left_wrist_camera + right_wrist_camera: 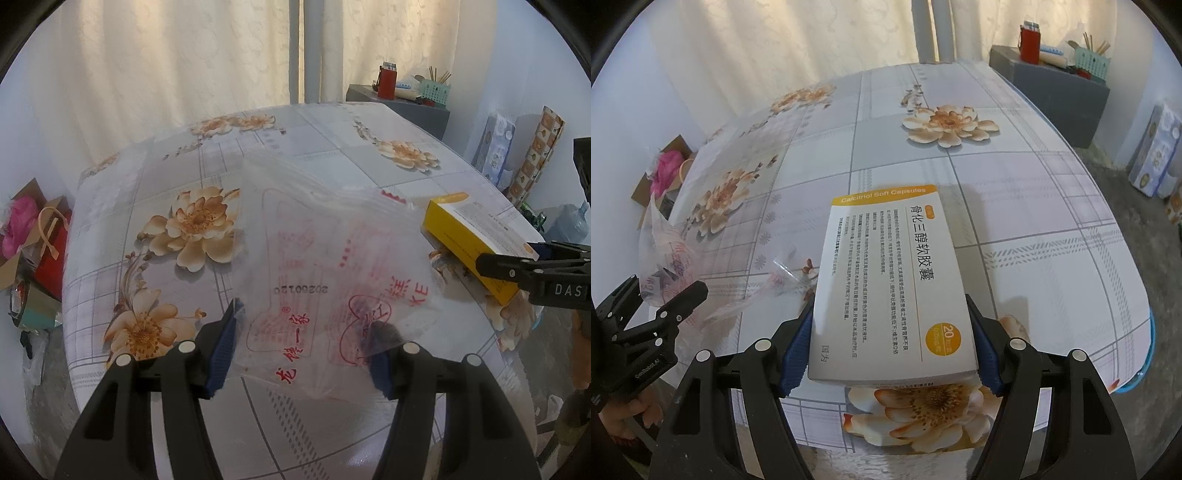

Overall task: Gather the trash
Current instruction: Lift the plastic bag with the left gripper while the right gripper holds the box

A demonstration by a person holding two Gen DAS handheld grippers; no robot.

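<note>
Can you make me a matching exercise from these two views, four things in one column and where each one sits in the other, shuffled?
Things:
1. medicine box
2. clear plastic bag
3. red bottle
4. pink bundle

Places:
A. in a cardboard box on the floor
B. on the grey cabinet
C. between the right gripper pads
D. between the left gripper pads

Pairs: 1-C, 2-D, 3-B, 4-A

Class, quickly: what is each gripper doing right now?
Left gripper: open, jaws either side of the plastic bag; grip cannot be told.
Right gripper: shut on the medicine box.
</note>
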